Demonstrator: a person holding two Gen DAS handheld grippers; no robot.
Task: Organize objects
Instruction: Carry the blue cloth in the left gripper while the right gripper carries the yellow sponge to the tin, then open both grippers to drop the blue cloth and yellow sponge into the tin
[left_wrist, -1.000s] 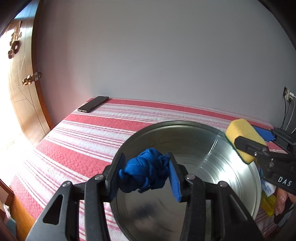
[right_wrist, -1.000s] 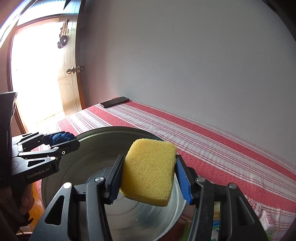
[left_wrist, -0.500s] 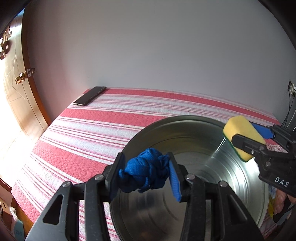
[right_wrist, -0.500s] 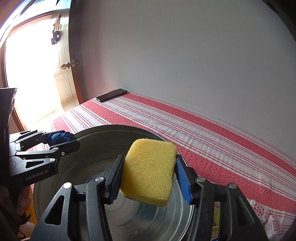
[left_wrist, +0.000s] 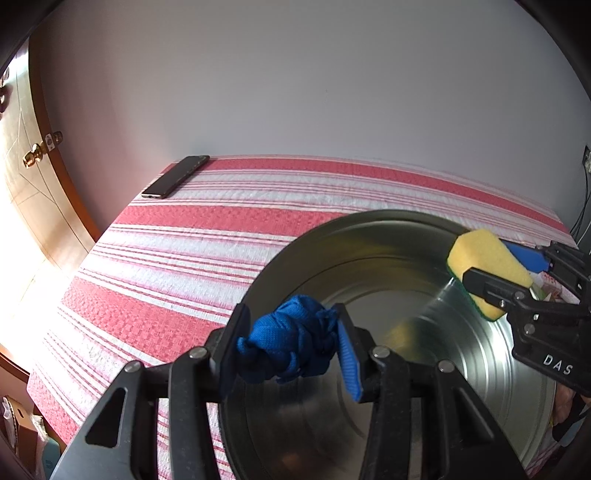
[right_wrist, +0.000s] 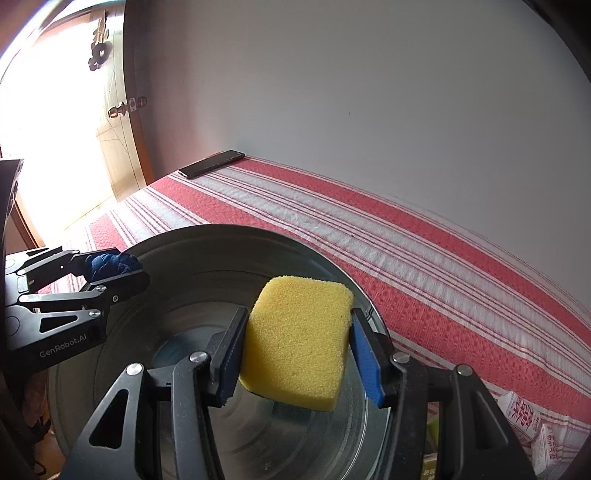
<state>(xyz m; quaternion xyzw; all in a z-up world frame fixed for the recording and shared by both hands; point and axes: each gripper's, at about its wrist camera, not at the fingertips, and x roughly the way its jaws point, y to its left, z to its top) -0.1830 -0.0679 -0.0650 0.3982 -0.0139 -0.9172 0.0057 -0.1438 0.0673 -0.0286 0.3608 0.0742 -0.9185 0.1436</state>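
Gripping a knotted blue cloth (left_wrist: 291, 339), my left gripper (left_wrist: 291, 341) has its jaws squeezed in on the bundle from both sides, and it hangs over the near left part of a big round metal basin (left_wrist: 369, 236). My right gripper (right_wrist: 295, 343) clamps a yellow sponge (right_wrist: 297, 341) by its two short ends, the jaws about half spread, with the sponge tilted a little and hanging above the basin's right side. From the left wrist view the sponge (left_wrist: 487, 267) shows a thin green layer on its underside, and it sits over the far right rim. Both things are in the air above the basin, well apart from each other and not touching the metal. The basin rests on a red and white striped bedspread (left_wrist: 192, 258). A dark phone (left_wrist: 175, 177) lies at the far left corner of the bed, against the pale wall. Some printed cartons (right_wrist: 524, 413) lie at the near right, just beside the basin.
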